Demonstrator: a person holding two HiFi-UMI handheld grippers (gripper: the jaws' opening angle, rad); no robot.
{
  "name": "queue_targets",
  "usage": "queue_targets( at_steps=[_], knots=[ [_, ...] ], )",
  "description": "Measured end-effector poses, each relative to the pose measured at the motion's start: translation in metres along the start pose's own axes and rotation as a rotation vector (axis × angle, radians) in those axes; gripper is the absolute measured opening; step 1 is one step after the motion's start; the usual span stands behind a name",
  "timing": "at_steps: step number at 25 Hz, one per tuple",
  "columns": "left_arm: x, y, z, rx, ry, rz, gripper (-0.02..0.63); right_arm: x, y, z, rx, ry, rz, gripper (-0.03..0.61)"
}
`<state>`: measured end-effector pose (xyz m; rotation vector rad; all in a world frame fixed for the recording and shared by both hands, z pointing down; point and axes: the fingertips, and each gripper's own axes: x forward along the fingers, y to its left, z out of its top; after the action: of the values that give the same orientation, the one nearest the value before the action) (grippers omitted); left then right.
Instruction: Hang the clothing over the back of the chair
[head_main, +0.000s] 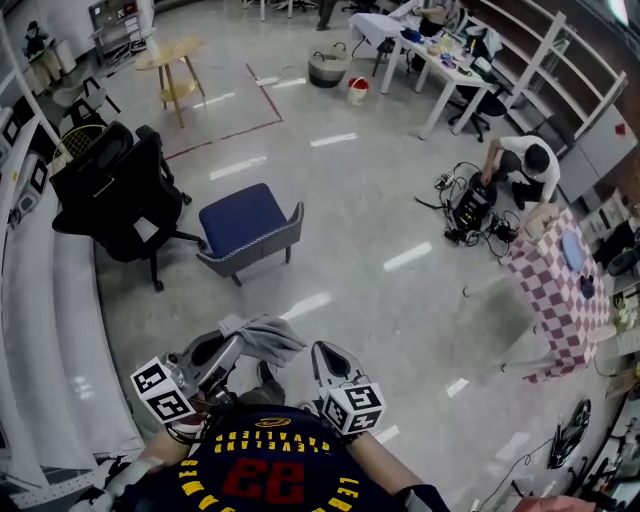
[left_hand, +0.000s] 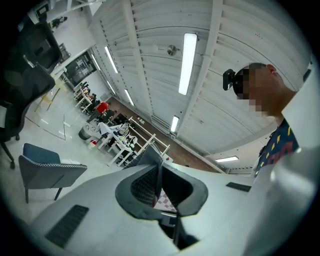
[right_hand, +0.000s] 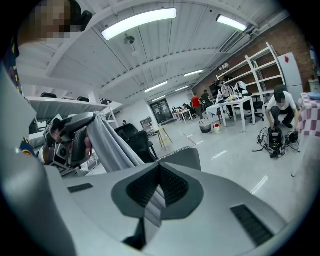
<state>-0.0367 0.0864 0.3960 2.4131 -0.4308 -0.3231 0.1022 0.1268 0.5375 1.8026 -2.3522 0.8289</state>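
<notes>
Clothing (head_main: 262, 338), a pale grey garment, is hanging bunched between the two grippers, held up in the air on the near side of the chair (head_main: 250, 225) and well apart from it, touching neither its seat nor its back. The left gripper (head_main: 228, 342) is holding one part of the fabric: its jaws are pressing fully together, with only a thin grey fold standing up between the pads in the left gripper view (left_hand: 160, 186). The right gripper (head_main: 320, 352) is doing the same on another part, its jaws closing flat on a strip of the grey cloth that is running down between them in the right gripper view (right_hand: 159, 187). From there the clothing (right_hand: 107, 142) is stretching up and across to the left gripper (right_hand: 70, 137), which is sitting to the left of the chair (right_hand: 182, 157) in that view. The chair, with a blue seat and a grey shell edged in a patterned trim, is standing on the shiny floor (head_main: 380, 220) with its back turned toward the grippers. A black office chair (head_main: 120, 190) is standing just beside the chair on its left. Well to the right of the chair a person (head_main: 525, 160) is crouching over a tangle of cables, and nearer than that, also right of the chair, a desk (head_main: 555, 300) covered in a pink and white checked cloth is standing. Beyond the chair, on its far left, a round wooden stool (head_main: 170, 55) is standing.
</notes>
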Motion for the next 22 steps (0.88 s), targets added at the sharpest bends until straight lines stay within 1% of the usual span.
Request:
queue_targets(
  at_steps=[4,9,17,22],
  knots=[
    [0.006,0.029,0.024,-0.006,0.004,-0.016,0.011,0.034,0.002,0.014,-0.003,0.007,-0.014,0.008],
    [0.005,0.069,0.042,-0.038,0.017,-0.02,0.011,0.072,0.008,0.023,-0.007,0.024,-0.039,0.008],
    [0.013,0.105,0.069,-0.046,0.009,-0.043,0.011,0.106,0.006,0.039,-0.024,0.053,-0.067,0.008],
    [0.024,0.128,0.078,-0.047,0.004,-0.02,0.011,0.13,-0.002,0.04,-0.021,0.077,-0.047,0.008]
  ],
)
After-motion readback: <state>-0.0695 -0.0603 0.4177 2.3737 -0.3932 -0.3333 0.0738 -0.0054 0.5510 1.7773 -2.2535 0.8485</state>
